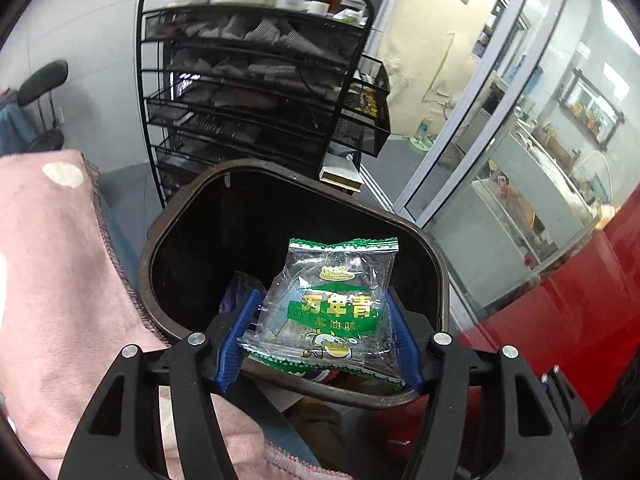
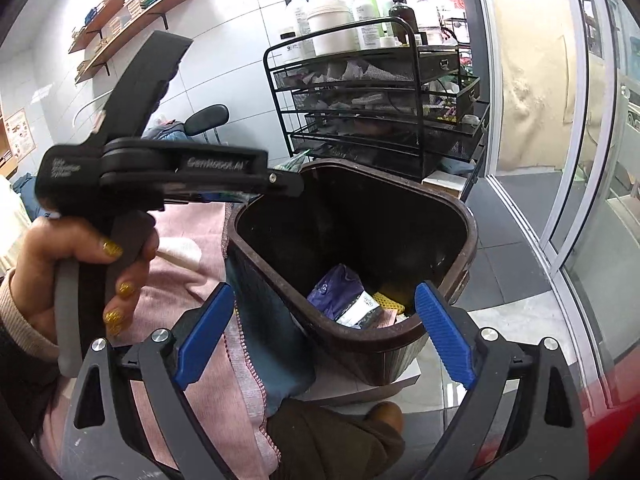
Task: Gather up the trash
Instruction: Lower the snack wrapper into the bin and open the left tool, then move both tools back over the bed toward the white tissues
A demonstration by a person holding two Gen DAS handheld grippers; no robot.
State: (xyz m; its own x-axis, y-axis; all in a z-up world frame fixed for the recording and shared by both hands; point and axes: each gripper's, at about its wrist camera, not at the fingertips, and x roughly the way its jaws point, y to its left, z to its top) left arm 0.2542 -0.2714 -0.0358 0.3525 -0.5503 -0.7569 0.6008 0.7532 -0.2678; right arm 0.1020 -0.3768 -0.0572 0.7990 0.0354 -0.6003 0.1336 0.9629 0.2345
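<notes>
In the left wrist view my left gripper (image 1: 320,320) is shut on a clear and green snack wrapper (image 1: 332,304) and holds it above the open mouth of a dark brown trash bin (image 1: 180,216). In the right wrist view my right gripper (image 2: 324,316) is open and empty, above the near rim of the same bin (image 2: 460,216). A purple packet (image 2: 336,288), a white packet (image 2: 360,308) and a yellow piece (image 2: 390,300) lie at the bin's bottom. The left gripper's body (image 2: 168,168) shows at upper left, held by a hand.
A pink blanket (image 1: 52,280) covers the surface left of the bin. A black wire rack (image 1: 248,80) with bottles on top stands behind it. A glass door (image 1: 500,160) is at right, a red surface (image 1: 560,312) near right.
</notes>
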